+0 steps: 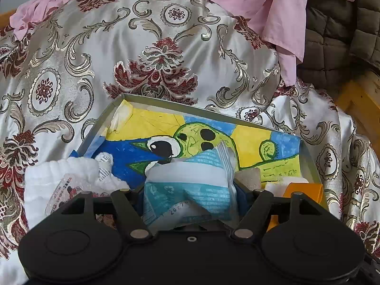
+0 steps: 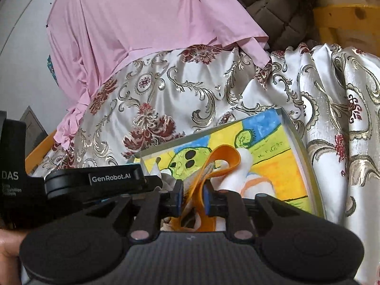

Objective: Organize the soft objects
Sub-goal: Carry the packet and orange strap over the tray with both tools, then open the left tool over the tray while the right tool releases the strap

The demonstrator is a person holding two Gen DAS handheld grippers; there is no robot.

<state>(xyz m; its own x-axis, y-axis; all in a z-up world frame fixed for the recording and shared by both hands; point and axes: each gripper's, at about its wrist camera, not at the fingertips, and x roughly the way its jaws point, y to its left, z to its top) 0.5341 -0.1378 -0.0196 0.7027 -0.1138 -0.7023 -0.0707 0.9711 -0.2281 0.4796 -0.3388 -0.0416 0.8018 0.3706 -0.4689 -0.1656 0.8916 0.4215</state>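
A shallow grey tray (image 1: 166, 102) lined with a blue, yellow and green drawing lies on a patterned satin cloth (image 1: 154, 52). My left gripper (image 1: 190, 190) is shut on a soft blue-and-white packet (image 1: 190, 185) over the tray's near edge. A white wadded cloth with a printed packet (image 1: 66, 180) sits at the tray's left corner. In the right wrist view my right gripper (image 2: 192, 197) is shut on an orange strap (image 2: 220, 159) of a white and orange soft item (image 2: 244, 178) lying in the tray (image 2: 299, 140). The left gripper's black body (image 2: 95, 180) shows beside it.
A pink garment (image 2: 142, 23) lies draped over the far side of the satin cloth (image 2: 180, 90). A dark quilted jacket (image 1: 339, 35) sits at the far right. A yellow wooden frame (image 2: 344, 23) edges the right side.
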